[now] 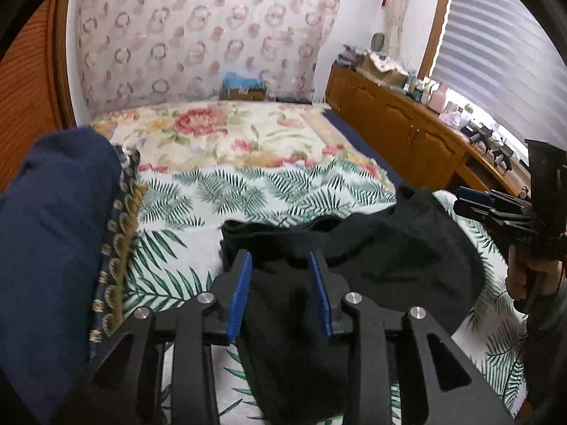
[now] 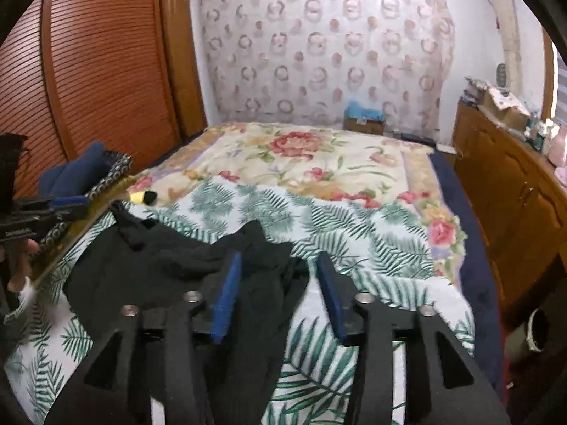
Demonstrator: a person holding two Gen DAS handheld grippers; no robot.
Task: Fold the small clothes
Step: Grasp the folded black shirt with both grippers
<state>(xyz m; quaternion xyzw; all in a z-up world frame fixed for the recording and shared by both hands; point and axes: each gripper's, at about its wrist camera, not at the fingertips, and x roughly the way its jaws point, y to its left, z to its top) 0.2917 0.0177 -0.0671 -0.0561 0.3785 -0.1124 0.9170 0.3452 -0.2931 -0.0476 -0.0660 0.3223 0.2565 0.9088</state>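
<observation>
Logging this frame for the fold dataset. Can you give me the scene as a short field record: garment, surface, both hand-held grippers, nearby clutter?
garment: crumpled black fabric garment, lying on the bed
surface: white bedspread with green fern print
left hand-held gripper: open, black fabric between the blue pads, not pinched
right hand-held gripper: open, garment edge between the pads
nearby: rolled navy blue cloth in a patterned basket at the garment's left
</observation>
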